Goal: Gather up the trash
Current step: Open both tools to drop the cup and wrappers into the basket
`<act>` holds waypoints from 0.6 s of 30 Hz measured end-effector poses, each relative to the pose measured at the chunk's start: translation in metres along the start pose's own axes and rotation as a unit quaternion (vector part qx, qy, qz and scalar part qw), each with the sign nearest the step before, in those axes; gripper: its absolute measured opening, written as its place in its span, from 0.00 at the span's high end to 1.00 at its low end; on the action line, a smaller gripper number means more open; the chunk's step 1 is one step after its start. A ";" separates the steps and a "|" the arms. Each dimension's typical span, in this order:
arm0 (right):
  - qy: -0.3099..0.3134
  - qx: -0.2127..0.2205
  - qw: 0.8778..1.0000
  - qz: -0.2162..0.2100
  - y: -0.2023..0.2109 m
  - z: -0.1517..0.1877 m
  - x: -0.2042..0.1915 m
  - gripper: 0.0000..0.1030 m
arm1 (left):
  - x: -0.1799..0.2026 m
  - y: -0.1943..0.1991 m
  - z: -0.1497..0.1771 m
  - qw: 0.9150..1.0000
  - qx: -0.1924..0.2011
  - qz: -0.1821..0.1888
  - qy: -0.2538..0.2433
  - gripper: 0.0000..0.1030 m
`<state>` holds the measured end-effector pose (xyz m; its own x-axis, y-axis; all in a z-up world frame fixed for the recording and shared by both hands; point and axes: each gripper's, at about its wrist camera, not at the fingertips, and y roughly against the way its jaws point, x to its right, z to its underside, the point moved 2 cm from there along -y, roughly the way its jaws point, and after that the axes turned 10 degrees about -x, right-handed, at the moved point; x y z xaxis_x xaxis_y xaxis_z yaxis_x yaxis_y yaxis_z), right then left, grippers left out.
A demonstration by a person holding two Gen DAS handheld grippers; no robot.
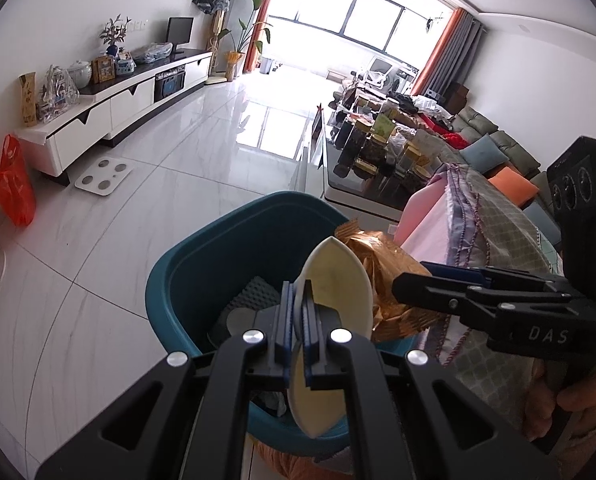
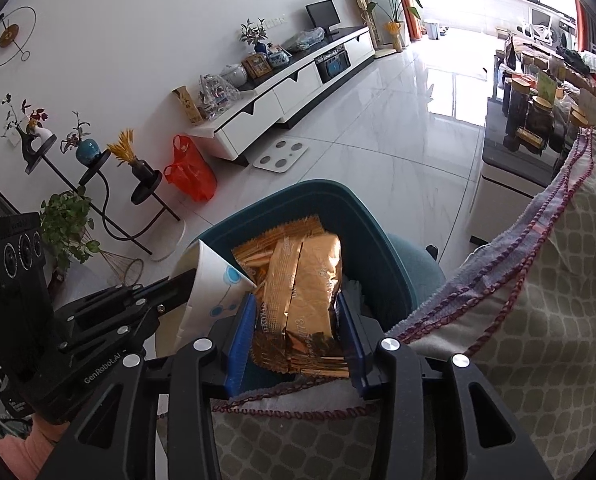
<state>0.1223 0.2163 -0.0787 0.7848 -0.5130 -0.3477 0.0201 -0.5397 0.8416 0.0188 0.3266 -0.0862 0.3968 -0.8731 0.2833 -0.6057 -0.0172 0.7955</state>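
Two grippers over the teal bin (image 1: 170,280): left (image 1: 296,336) clamps a flattened paper cup (image 1: 334,276), right (image 2: 296,336) grips crinkled gold wrappers (image 2: 302,288).

daylight only, coming from the big window (image 1: 362,20) at the far end; panes blown out to white in both views. strong glare patch on the glossy floor (image 1: 266,128) below it, with window reflection visible. white wall (image 2: 138,40) evenly lit, no hard shadows. near foreground darker, black tongs bodies read almost as silhouettes. heavy fisheye bending: floor lines and tv cabinet (image 1: 130,96) curve, black vignette in all corners. focus sharp mid-frame, slightly soft at the rim. no motion blur.
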 end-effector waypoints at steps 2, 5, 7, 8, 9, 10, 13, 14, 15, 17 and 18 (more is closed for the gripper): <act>-0.002 -0.001 1.000 0.002 -0.001 0.000 0.000 0.58 | -0.001 -0.003 0.001 1.000 -0.005 0.003 0.004 0.95; -0.004 -0.001 1.000 0.002 -0.001 0.000 0.000 0.57 | -0.003 -0.009 0.002 1.000 -0.016 0.009 0.008 0.94; -0.007 0.000 1.000 -0.001 0.000 -0.001 0.001 0.55 | -0.003 -0.014 0.003 1.000 -0.020 0.009 0.009 0.86; -0.009 0.001 1.000 -0.002 0.000 -0.001 0.002 0.52 | -0.003 -0.016 0.004 1.000 -0.023 0.007 0.009 0.83; -0.010 0.002 1.000 -0.003 0.001 -0.001 0.003 0.49 | -0.003 -0.018 0.005 1.000 -0.024 0.006 0.010 0.78; -0.011 0.004 1.000 -0.004 0.002 -0.001 0.003 0.47 | -0.004 -0.019 0.005 1.000 -0.025 0.004 0.011 0.73; -0.017 0.010 1.000 -0.009 0.005 0.002 0.005 0.46 | -0.006 -0.019 0.008 1.000 -0.025 0.002 0.014 0.69; -0.019 0.012 1.000 -0.012 0.007 0.003 0.006 0.46 | -0.006 -0.018 0.009 1.000 -0.023 0.001 0.015 0.67; -0.022 0.016 1.000 -0.015 0.010 0.005 0.008 0.46 | -0.005 -0.016 0.009 1.000 -0.019 -0.001 0.013 0.64; -0.026 0.024 0.999 -0.022 0.016 0.008 0.010 0.45 | -0.003 -0.007 0.011 1.000 -0.007 0.000 0.007 0.52; -0.027 0.031 0.999 -0.027 0.022 0.011 0.011 0.44 | -0.002 -0.003 0.012 1.000 -0.001 0.002 0.004 0.43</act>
<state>0.1246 0.1909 -0.0688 0.7490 -0.5167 -0.4148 0.0215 -0.6067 0.7946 0.0116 0.3228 -0.0951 0.3996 -0.8693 0.2909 -0.6067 -0.0129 0.7948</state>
